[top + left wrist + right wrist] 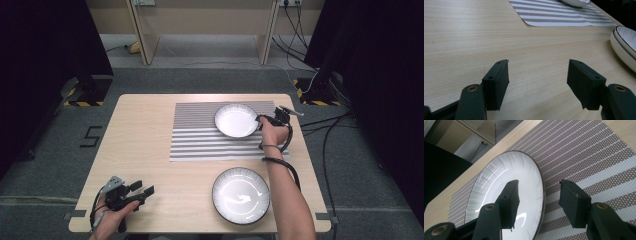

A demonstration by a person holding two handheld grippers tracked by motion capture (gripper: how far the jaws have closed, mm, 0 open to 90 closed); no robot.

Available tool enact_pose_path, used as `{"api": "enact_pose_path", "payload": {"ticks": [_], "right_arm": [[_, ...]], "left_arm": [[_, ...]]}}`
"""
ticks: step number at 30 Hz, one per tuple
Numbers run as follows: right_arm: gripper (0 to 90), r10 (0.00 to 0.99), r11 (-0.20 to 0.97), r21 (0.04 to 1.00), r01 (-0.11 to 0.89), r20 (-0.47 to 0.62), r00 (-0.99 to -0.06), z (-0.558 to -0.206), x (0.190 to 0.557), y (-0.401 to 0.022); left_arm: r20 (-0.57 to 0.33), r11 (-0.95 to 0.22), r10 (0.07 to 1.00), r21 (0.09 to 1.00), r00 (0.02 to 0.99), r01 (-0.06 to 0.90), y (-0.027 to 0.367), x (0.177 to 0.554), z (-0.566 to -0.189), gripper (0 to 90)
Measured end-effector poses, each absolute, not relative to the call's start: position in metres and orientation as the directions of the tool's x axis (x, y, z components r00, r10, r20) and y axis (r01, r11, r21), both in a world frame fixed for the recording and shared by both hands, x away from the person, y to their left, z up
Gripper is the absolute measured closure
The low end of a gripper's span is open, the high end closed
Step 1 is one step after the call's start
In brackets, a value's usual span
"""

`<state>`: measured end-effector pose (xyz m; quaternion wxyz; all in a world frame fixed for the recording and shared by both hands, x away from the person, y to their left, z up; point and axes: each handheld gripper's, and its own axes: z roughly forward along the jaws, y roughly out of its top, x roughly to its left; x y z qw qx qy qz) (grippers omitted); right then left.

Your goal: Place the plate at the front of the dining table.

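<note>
Right gripper (pixel 260 121), seen from the high view, sat at the right edge of the white round ceramic plate with a dark rim (pixel 236 120), which rested on the grey-and-white striped woven placemat (pixel 200 140) towards the far right of the pale wooden table (pixel 145 150). A second white dark-rimmed plate (pixel 241 195) lay on bare wood nearer the person. Left gripper (pixel 141 192) rested at the near left corner, well apart from both plates.

From the left gripper view, its black jaws were spread over bare table, nothing between them; the nearer plate's rim (pixel 624 42) showed at the right edge.

From the right gripper view, the jaws stood wide apart astride the plate's rim (pixel 543 195), one pad (pixel 510 200) over the plate's glossy inside, the other (pixel 574 202) over the placemat, neither pressing. Judged from this, the glazed rim could slip or tip if they closed again off-centre, and a pad catching the rim on withdrawal could drag the plate across the placemat.
</note>
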<state>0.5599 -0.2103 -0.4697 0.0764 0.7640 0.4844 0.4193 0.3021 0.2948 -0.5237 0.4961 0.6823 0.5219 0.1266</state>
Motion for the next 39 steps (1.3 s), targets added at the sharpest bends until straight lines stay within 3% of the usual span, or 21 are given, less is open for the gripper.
{"api": "enact_pose_path", "payload": {"ticks": [39], "right_arm": [[45.0,0.833,-0.466,0.562,0.683,0.539,0.124,-0.457,0.523,-0.225]], "left_arm": [[-0.338,0.028,0.838,0.811,0.429,0.584,0.293,0.302,-0.524,33.3]]}}
